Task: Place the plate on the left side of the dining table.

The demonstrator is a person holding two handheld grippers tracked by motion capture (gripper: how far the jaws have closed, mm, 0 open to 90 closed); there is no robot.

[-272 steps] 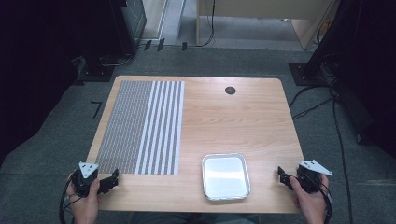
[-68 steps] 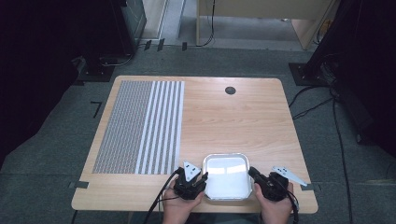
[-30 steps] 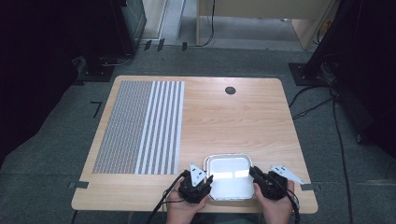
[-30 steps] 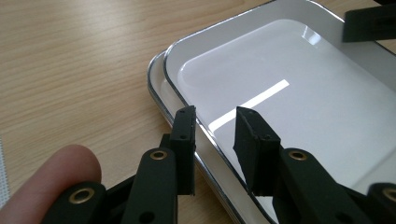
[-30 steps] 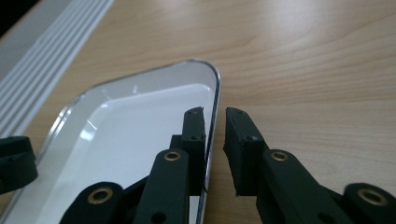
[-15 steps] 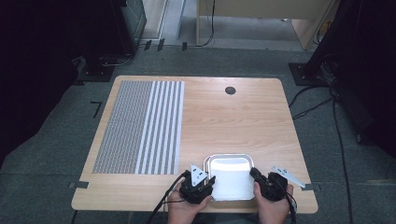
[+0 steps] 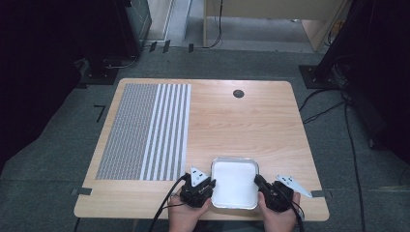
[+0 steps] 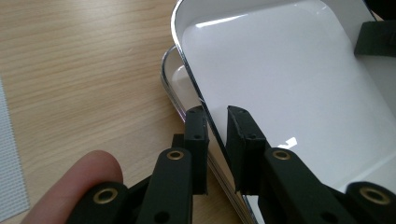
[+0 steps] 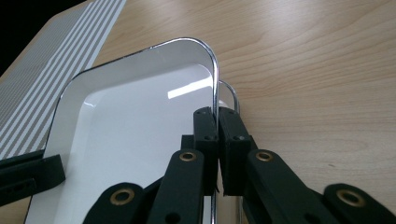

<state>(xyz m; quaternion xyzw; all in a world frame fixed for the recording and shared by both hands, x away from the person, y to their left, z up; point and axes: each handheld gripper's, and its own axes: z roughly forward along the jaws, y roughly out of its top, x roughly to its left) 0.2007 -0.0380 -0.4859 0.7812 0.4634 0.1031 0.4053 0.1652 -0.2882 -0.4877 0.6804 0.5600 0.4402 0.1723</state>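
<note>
Tray (image 7: pixel 235 182) sat at near edge of worktop (image 7: pixel 251 116), tilted off second tray beneath. Right tongs (image 9: pixel 216 114) pinched its rim. Left tongs (image 8: pixel 215 122) just narrowed around opposite rim, small gap remained. Two-sided lift looked nearly ready.

No readable text, label, brand, number or sign on any surface.

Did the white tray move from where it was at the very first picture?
Yes. The tray has shifted slightly toward the table's near edge and sits lifted, both tools at its rim.
</note>
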